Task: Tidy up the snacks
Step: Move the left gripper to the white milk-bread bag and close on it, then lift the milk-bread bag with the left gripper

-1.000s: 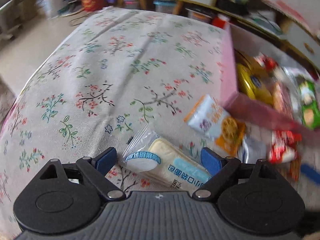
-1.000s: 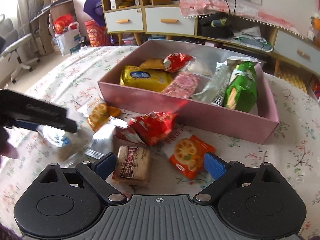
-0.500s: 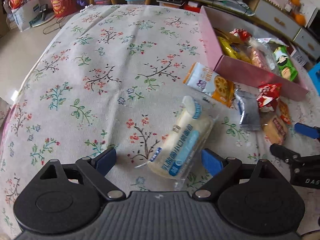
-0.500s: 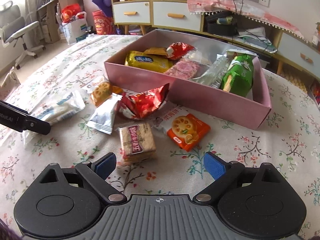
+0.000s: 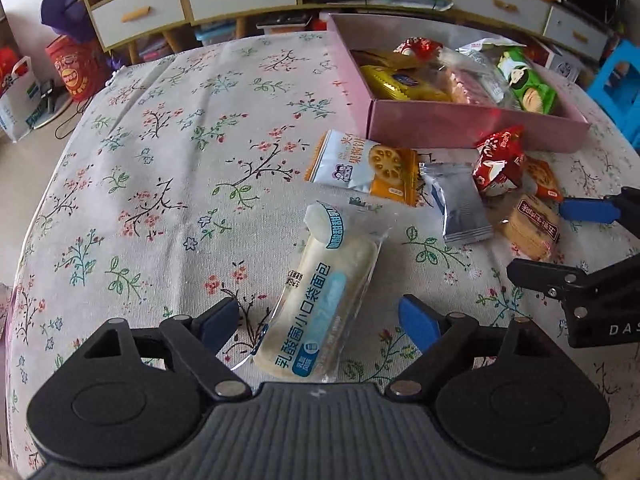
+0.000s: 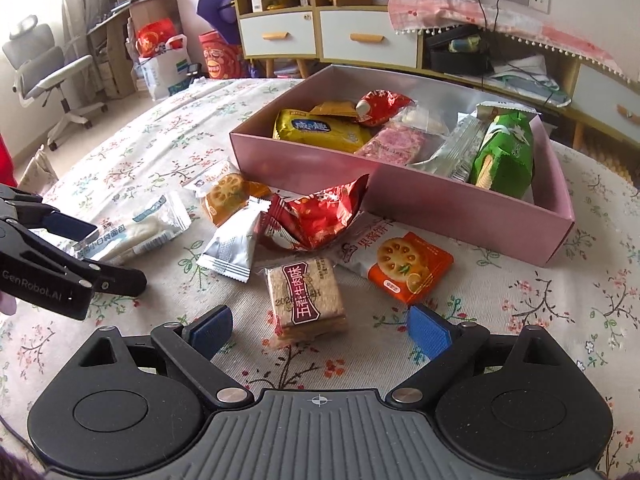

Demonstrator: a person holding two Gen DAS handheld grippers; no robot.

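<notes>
A round tabletop [image 5: 168, 152] covered by a floral cloth is shown, set in a cluttered room with white-drawered shelving [image 6: 352, 36] along the back wall and an office chair [image 6: 44, 76] at the far left. A pink box [image 6: 460, 212] stands toward the far edge of the tabletop and is already partly filled with snacks. Loose packets lie in a cluster just in front of the box's near wall.

The step in hand is judged to be the collecting of those loose packets. The left tool [image 5: 320, 320] is held spread wide, with a long white bread packet [image 5: 320, 300] lying flat between its fingers, not yet pinched. The right tool [image 6: 320, 330] is likewise spread, with a square brown biscuit packet [image 6: 306, 300] between its fingers, unpinched.

Next, each tool would probably need to be lowered and pressed together on its packet, which would then be carried over the box wall and released inside.
</notes>
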